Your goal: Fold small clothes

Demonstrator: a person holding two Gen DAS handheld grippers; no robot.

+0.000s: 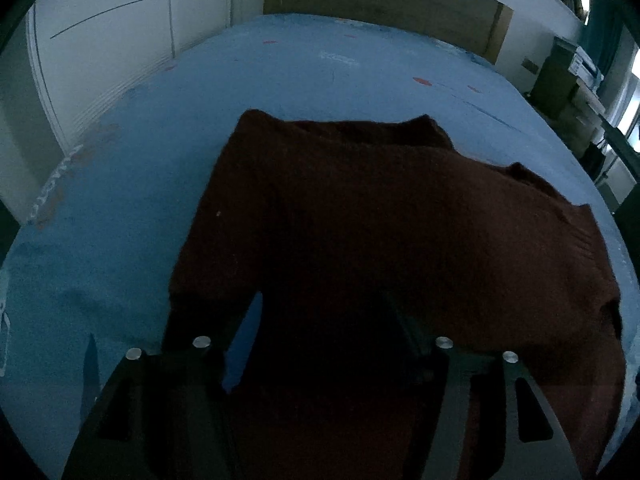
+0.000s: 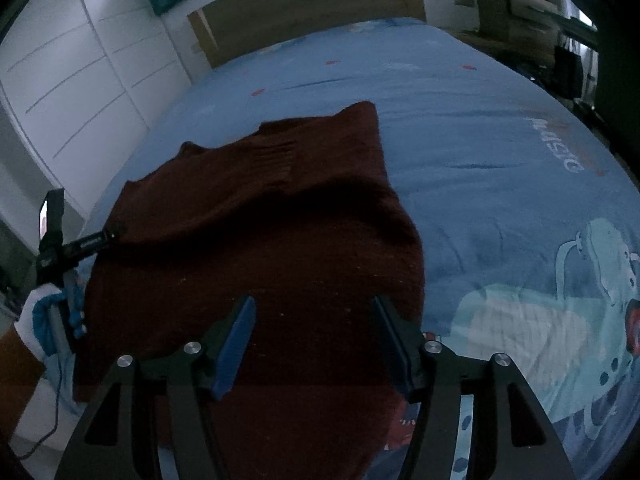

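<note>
Dark maroon knit, ribbed at one hem — that's the sweater (image 2: 256, 248), a single garment lying on the blue bedsheet (image 2: 480, 128), near the foot of the bed. From the right wrist view its long axis runs away from the camera toward the wooden headboard (image 2: 304, 12), tilted a little left, with a ribbed band up at the far end. It looks partly folded, thick and wrinkled, edges uneven. One sweater, two grippers. Right gripper (image 2: 314, 344) hovers over the near part of the cloth, fingers spread apart, nothing pinched between the blue pads (image 2: 236, 348). Left gripper (image 1: 320, 344) sits low over the sweater (image 1: 380, 220) too — jaws apart, though it's too dark to tell whether cloth is caught.
</note>
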